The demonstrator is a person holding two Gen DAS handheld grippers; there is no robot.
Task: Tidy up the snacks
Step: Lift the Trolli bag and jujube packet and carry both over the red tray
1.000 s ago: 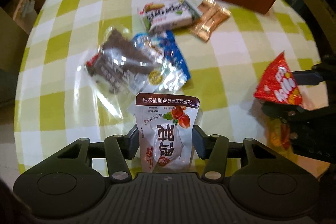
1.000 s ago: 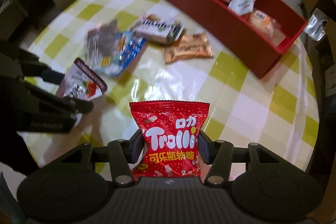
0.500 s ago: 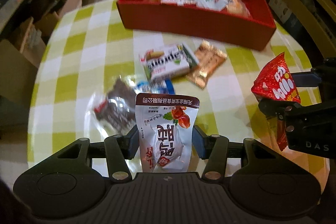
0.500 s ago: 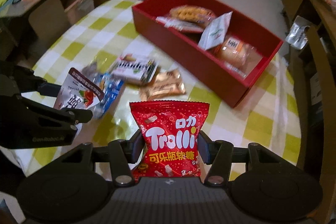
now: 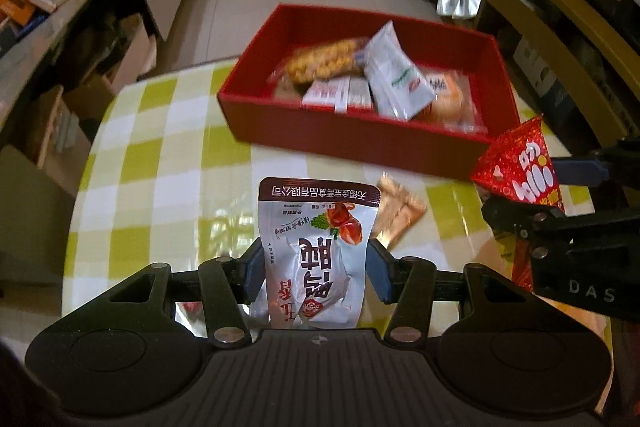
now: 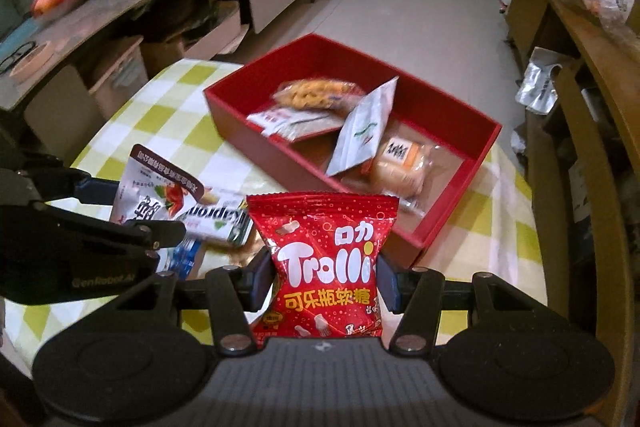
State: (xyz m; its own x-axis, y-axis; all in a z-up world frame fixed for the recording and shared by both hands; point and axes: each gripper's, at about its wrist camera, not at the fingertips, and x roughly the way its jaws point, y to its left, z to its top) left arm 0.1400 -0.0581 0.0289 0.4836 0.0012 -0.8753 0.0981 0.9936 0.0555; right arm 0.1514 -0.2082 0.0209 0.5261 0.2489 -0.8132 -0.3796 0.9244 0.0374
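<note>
My left gripper is shut on a silver snack pouch with a dark red top band, held above the table; the pouch also shows in the right wrist view. My right gripper is shut on a red Trolli gummy bag, which also shows at the right of the left wrist view. A red box stands ahead on the checked table; in the right wrist view the box holds several snack packs.
A gold wrapper lies on the table before the box. A white and green pack and a blue pack lie below the left gripper. Cluttered counters stand left and right of the table.
Both grippers have risen and moved toward the red box with their packs. The loose snacks on the table have dropped out of the left wrist view.
</note>
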